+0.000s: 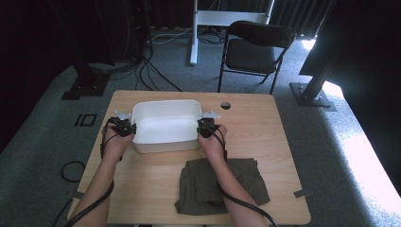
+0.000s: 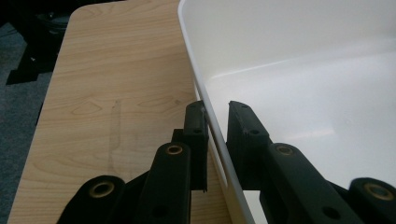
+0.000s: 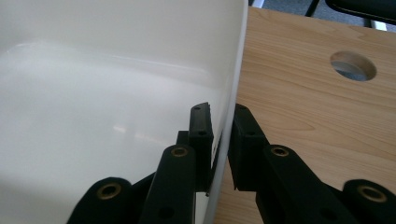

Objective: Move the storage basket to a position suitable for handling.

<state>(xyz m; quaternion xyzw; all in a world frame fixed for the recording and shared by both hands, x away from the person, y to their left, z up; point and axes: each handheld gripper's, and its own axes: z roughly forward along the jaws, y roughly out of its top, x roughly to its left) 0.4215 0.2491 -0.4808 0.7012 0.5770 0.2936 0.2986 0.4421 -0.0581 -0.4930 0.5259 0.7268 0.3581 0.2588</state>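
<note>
Forearms: two bare forearms come in from the bottom edge of the high view, closest to the lens; a black cable trails along each
Table (image 1: 283, 156): light wooden top with rounded corners; a round hole (image 1: 225, 105) sits near its far edge, just right of the tub; grey carpet lies around it
Chair (image 1: 253, 49): black folding chair, standing beyond the table's far edge, well apart from the hands
Cloth (image 1: 246, 182): dark olive fabric, loosely folded, lying on the near right part of the table; the right forearm crosses over its left part
Tub (image 1: 165, 125): white rectangular plastic tub, upright on the table left of centre, between the two hands; nothing visible inside it
Left gripper (image 2: 215, 122): clenched on the tub's left wall; one jaw outside, one inside, the rim pinched between them
Right gripper (image 3: 222, 125): clamped on the tub's right wall in the same way; inner jaw against the white inside, outer jaw over the wood
</note>
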